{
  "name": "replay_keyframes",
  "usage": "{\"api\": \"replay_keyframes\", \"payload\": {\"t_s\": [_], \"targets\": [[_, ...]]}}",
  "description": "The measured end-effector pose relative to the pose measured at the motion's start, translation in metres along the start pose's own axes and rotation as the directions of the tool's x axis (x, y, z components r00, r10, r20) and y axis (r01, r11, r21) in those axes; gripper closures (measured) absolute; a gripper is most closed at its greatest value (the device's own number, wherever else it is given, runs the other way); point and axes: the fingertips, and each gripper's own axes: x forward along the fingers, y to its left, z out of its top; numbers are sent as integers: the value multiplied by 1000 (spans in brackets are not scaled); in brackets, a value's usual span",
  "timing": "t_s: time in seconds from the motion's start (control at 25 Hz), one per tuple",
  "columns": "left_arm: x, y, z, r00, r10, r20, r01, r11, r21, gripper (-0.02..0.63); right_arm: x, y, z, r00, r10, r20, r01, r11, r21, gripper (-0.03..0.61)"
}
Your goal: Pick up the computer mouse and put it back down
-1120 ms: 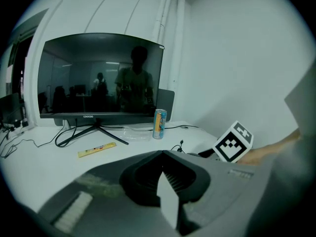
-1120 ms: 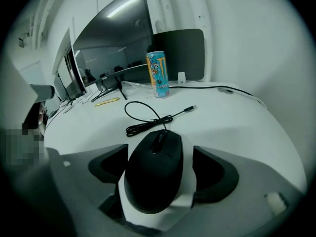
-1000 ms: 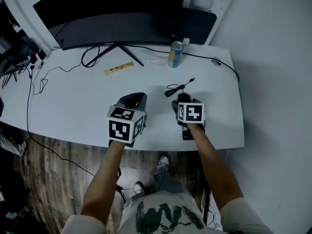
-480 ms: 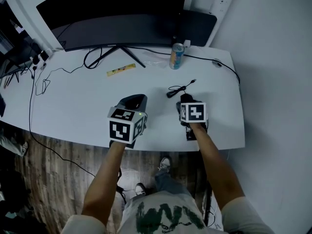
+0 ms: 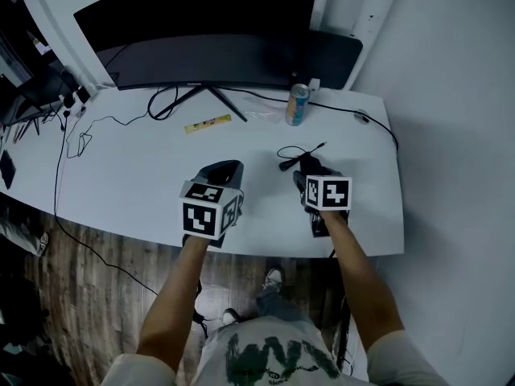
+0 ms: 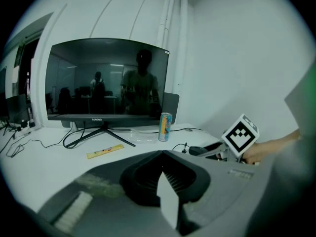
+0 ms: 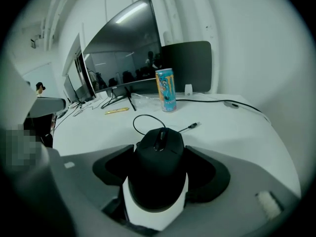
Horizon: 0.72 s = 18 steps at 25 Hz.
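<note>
Now | right gripper (image 5: 309,170): I see its fingers have just been closing and now clamp the computer mouse (image 7: 159,169), over the near right of the counter (image 5: 137,175) | left gripper (image 5: 221,173): fingers together, nothing between them

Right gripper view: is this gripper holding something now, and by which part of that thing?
Yes. The right gripper holds the black computer mouse by its two sides, one jaw on each; the jaws have just been closing on it.

Matt black plastic mouse (image 7: 159,167); smooth white desk (image 5: 145,175).
</note>
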Motion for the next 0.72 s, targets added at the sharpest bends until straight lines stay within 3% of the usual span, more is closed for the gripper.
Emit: {"api": "replay_keyframes", "payload": {"t_s": [0.32,0.72], "targets": [[-13,17,16,998,52,32,-51,999,-19,611,-10,31,38,991,101,88,-101,995,-10,256],[-30,41,33,988,141,70,-138,990,-43,611,-16,81,81,964,235,126,-221,969,-111,256]]}}
